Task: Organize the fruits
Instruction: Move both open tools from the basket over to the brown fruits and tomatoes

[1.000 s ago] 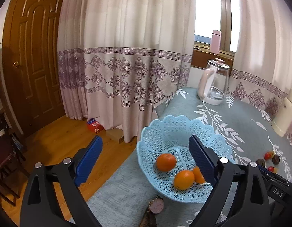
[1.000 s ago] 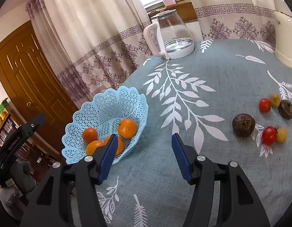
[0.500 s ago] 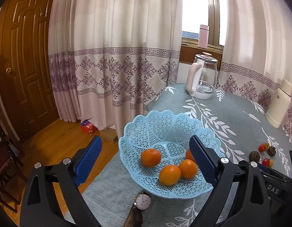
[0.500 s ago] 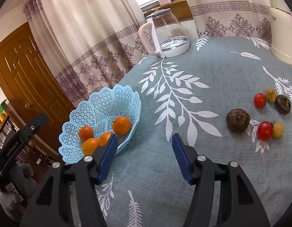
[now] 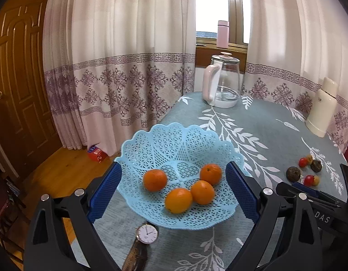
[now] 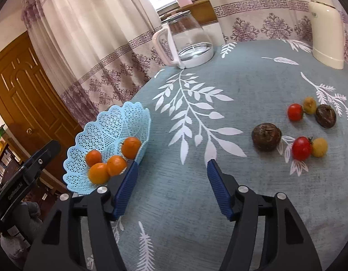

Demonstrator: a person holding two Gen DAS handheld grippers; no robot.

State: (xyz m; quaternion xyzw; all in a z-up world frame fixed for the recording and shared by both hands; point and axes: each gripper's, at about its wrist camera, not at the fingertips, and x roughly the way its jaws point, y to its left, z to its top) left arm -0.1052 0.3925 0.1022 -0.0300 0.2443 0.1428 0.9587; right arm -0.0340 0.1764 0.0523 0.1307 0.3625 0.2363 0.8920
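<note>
A light blue lattice basket stands near the table's left edge and holds several oranges. My left gripper is open above the basket's near side, empty. My right gripper is open over bare cloth right of the basket, empty. On the right of the table lie two dark brown wrinkled fruits, two red tomatoes and two small yellow fruits.
A wristwatch lies in front of the basket. A glass kettle stands at the table's far end, a cream thermos at the far right. Curtains hang behind. Wooden floor and a door are left.
Both grippers have pulled back and risen, so the basket and the loose fruits look smaller and sit farther ahead. The left view has swung right toward the table. Jaws stay open.
</note>
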